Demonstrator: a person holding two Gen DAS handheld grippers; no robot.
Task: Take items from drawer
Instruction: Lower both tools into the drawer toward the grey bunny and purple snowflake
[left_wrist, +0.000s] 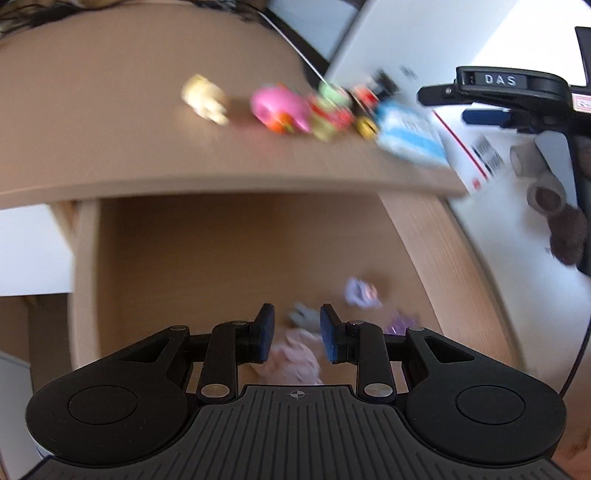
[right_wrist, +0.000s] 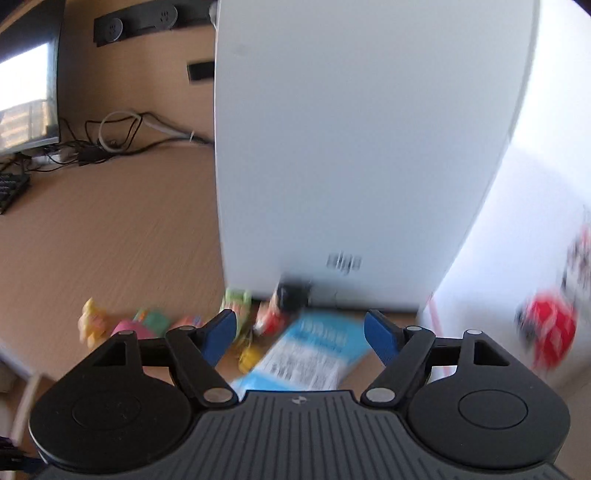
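The open wooden drawer (left_wrist: 86, 266) shows below the desk top (left_wrist: 110, 129). On its floor lie a pale pink soft item (left_wrist: 295, 360), a grey one (left_wrist: 306, 314), a lilac one (left_wrist: 360, 291) and a purple one (left_wrist: 400, 323), all blurred. My left gripper (left_wrist: 297, 332) hangs over the drawer, open, with the pink item under the gap and no pad pressing on it. My right gripper (right_wrist: 299, 332) stands open wide above a blue and white packet (right_wrist: 310, 354) on the desk, not touching it.
A row of small toys lies near the desk's front edge: cream (left_wrist: 205, 99), pink (left_wrist: 279, 109), green and red (left_wrist: 330, 110), yellow (left_wrist: 366, 127). A tall white panel (right_wrist: 351, 147) stands right behind them. Cables (right_wrist: 118, 136) and a monitor (right_wrist: 26, 99) sit far left.
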